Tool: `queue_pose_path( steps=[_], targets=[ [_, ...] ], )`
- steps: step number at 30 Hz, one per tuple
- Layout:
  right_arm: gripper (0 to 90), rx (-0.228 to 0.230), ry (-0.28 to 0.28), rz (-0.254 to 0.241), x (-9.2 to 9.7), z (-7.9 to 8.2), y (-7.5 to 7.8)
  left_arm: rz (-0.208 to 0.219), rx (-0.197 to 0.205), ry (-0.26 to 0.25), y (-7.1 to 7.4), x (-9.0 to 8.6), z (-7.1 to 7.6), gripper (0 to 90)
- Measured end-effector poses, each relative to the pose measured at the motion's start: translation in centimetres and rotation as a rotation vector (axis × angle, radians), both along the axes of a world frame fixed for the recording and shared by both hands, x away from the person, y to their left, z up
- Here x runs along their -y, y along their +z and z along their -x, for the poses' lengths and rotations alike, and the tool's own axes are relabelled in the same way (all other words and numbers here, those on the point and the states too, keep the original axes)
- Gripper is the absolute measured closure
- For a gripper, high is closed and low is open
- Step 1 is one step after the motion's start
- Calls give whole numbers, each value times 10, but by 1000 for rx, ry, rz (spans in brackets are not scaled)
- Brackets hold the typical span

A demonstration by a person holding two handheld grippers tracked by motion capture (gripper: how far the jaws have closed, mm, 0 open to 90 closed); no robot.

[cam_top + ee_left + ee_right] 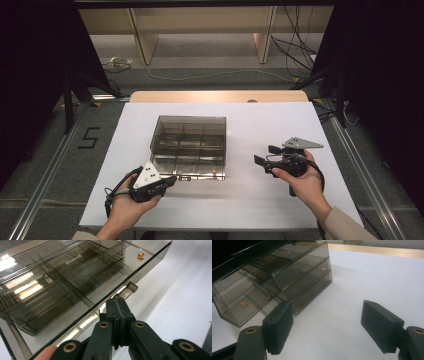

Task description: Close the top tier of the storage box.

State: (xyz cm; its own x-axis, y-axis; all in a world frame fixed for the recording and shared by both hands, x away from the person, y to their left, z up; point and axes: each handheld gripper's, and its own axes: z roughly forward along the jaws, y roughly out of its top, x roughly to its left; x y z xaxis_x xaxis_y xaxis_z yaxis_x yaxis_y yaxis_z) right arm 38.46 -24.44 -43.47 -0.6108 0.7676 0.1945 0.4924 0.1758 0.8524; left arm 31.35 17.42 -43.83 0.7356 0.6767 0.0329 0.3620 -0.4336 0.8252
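Left claw [117, 315] is clenched empty, right at the box's [190, 145] front latch [128, 288]; right claw [328, 327] sits released, off toward the counter's [250, 200] right edge.

One camera overhead, two riding close.
High view looks down the surface [280, 125]; both close views share the smoky box [75, 277].

Table cover [280, 125]: white sheet, centre of frame.
Wooden furniture [200, 30]: pale legs, top centre.
Cables [295, 45]: dark, upper right floor.
Floor marking [89, 137]: "5", left.
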Motion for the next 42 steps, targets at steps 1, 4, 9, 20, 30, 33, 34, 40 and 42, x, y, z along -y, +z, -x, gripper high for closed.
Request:
queue_pose_path(
  steps=[1, 4, 9, 20, 30, 33, 34, 40, 42],
  targets=[
    [270, 2, 0, 2, 0, 0, 0, 0, -2, 2, 0, 0, 0, 894],
    [271, 1, -1, 4, -1, 0, 0, 0, -10, 5, -2, -1, -2, 894],
    [272, -1, -3, 5, 0, 0, -1, -8, -12, 5, -5, 3, -4, 894],
    [274, -4, -3, 8, 0, 0, -1, 12, -5, 33, -6, 3, -9, 894],
    [274, -7, -4, 10, -2, -1, -2, -2, 11, 47, -8, 2, -18, 894],
    [275, -7, -4, 10, -1, -1, -2, -7, 17, 47, -8, 2, -19, 894],
    [275, -7, -4, 10, -1, -1, -2, -7, 19, 48, -8, 1, -20, 894],
    [277, -7, -6, 10, -1, -1, -2, -2, 24, 44, -8, 2, -22, 894],
    [278, -7, -7, 12, -1, -1, -2, -3, 33, 42, -8, 2, -23, 894]
  ],
)
